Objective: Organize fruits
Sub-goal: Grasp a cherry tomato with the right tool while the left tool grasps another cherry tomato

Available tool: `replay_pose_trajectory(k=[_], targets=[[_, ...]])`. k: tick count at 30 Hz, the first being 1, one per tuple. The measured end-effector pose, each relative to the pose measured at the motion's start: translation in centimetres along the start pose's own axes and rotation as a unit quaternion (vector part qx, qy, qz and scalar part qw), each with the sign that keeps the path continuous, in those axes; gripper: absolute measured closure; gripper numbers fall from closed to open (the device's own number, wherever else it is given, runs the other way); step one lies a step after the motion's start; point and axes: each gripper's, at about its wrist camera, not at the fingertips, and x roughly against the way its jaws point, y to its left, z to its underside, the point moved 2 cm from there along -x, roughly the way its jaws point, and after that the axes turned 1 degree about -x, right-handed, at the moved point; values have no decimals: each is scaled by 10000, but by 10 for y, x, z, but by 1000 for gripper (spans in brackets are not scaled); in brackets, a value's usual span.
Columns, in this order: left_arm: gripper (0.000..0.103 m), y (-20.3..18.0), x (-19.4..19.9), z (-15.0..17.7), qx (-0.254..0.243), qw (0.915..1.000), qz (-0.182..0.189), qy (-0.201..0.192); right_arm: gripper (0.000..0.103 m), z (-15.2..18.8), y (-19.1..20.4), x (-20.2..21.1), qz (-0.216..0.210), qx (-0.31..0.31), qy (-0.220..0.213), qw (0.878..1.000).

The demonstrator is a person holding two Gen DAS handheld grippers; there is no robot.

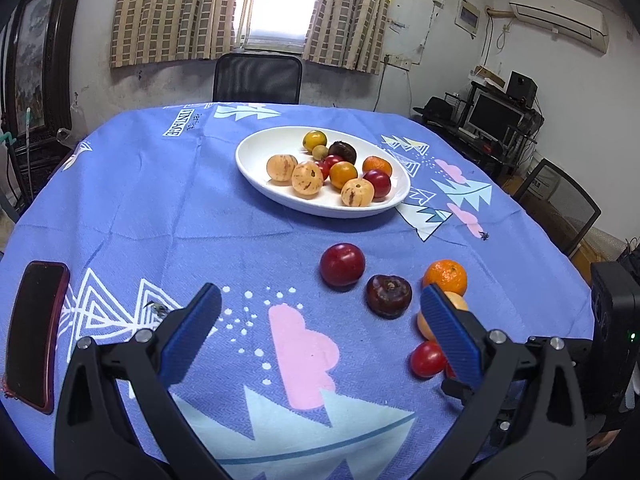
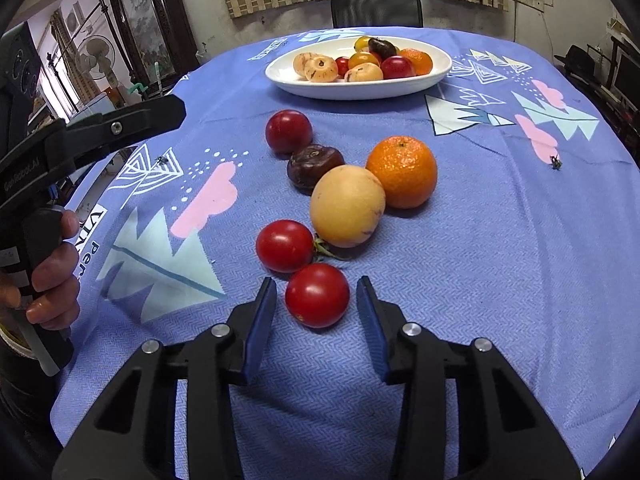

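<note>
While the right gripper brackets it: the nearest cherry tomato (image 2: 317, 295) sits on the cloth between the two blue pads, neither pad touching it yet.
Right gripper (image 2: 316, 322): jaws apart, a gap showing on both sides of the tomato, nothing held.
Neighbours: a second cherry tomato (image 2: 285, 245) lies just beside the first, up and to the left; a pale yellow fruit (image 2: 347, 206), an orange (image 2: 402, 171), a dark brown fruit (image 2: 315, 165) and a red plum (image 2: 288, 131) cluster beyond.
Destination: the white plate (image 2: 438, 70) farther back, already carrying many fruits.
Left gripper (image 1: 320, 312): jaws spread wide and empty, hovering over the cloth to the left of the loose fruit.
Risk: the tomato is round and smooth, so an off-centre squeeze could squirt it forward into its neighbour and set both rolling.
Risk: too hard a squeeze may split the skin.
Surroundings: blue patterned tablecloth (image 2: 500, 272); a phone (image 1: 36, 332) near the left edge.
</note>
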Motion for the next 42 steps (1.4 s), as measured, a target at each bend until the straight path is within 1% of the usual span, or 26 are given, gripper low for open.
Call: replay_pose_trajectory(k=[5,8,10,13,16,19,22,23,24,25,27,29,32,36,42], targets=[[2,-2,3,0,-99,9999,-76,-52,70,0,-3,0,-24,-67,1,10000],[2,-3,2,0,-106,9999,-67,-26,71,0,-5,1,-62,-121,-21,9999],[2,-3,1,1,-128,9999,-32,20,71,0,-9,3,-161,-208,-57,9996],[2,-7,-2,3,-197,9995,163,161,71,1,-21,10,-301,-428,-197,9984],[2,-19,-6,9,-433,9976,422,333,71,1,-35,20,-187,-585,-386,9974],[3,-36,-8,16,-834,9939,600,403,71,3,-49,27,-9,-704,-482,9964],[8,-50,-11,22,-1115,9895,772,498,71,6,-61,34,70,-845,-546,9949],[13,-53,-13,25,-1153,9878,883,565,71,7,-64,35,81,-893,-566,9944],[21,-57,-15,27,-1185,9858,1003,641,71,7,-67,37,74,-936,-578,9939],[25,-59,-17,29,-1209,9841,1092,710,71,8,-70,38,61,-983,-584,9934],[41,-64,-22,33,-1311,9812,1146,837,71,9,-74,38,69,-1026,-591,9929],[51,-70,-26,37,-1410,9788,1163,927,71,10,-76,37,19,-1099,-597,9922],[61,-76,-32,41,-1521,9752,1237,1028,71,10,-78,38,-54,-1152,-627,9913],[61,-87,-38,47,-1766,9713,1161,1093,71,11,-81,38,-139,-1228,-637,9903],[62,-90,-45,51,-1857,9694,1094,1177,71,12,-81,38,-247,-1258,-637,9897]])
